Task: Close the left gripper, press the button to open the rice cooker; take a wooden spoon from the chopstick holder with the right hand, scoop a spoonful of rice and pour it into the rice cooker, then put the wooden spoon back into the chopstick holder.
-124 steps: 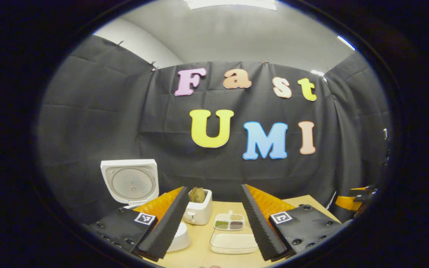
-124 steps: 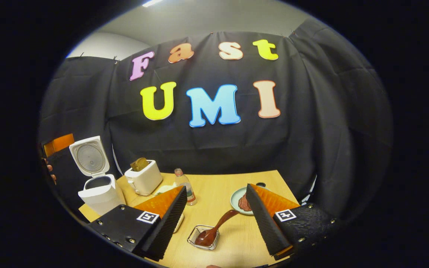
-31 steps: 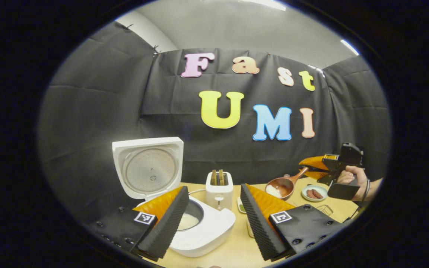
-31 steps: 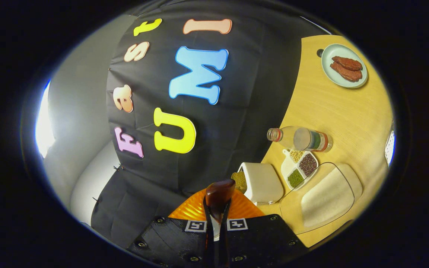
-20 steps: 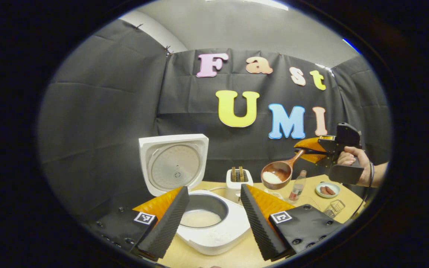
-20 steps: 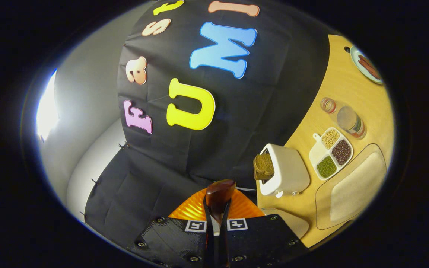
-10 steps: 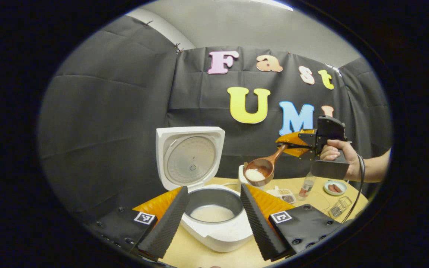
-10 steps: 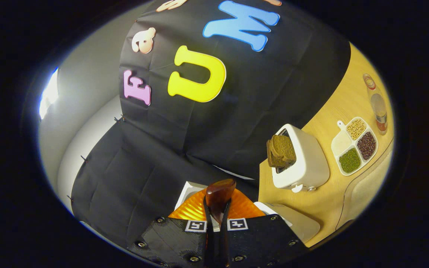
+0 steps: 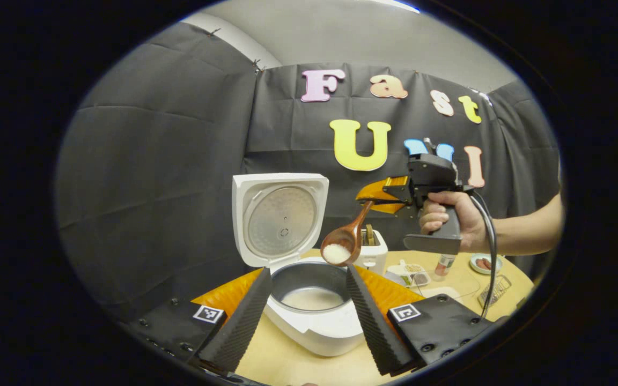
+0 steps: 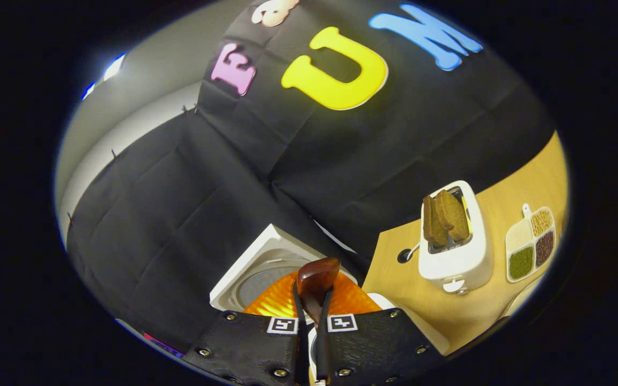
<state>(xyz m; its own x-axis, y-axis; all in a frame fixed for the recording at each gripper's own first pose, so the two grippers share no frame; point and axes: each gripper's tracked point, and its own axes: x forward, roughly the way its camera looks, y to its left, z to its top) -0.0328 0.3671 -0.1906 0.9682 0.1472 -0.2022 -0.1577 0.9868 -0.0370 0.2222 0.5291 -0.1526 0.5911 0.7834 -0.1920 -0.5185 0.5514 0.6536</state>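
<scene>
In the left gripper view the white rice cooker (image 9: 314,321) stands open, its lid (image 9: 279,217) upright and white rice in the pot. My left gripper (image 9: 304,292) is open, its fingers on either side of the pot. A hand holds my right gripper (image 9: 376,195), shut on the handle of the wooden spoon (image 9: 341,247). The spoon's bowl carries white rice and hangs over the pot's far right rim. In the right gripper view my right gripper (image 10: 311,311) clamps the spoon handle (image 10: 315,279), with the cooker lid (image 10: 258,273) just beyond.
A white toaster (image 10: 454,252) with brown bread slices stands behind the cooker on the wooden table (image 10: 480,311). A divided dish of beans (image 10: 531,244) lies to its right. In the left gripper view a bottle (image 9: 443,265), a plate (image 9: 482,262) and a wire holder (image 9: 494,292) sit at right.
The right gripper has carried the rice-filled spoon leftward and down, from beside the toaster to over the cooker's rim. The left gripper has stayed open around the cooker.
</scene>
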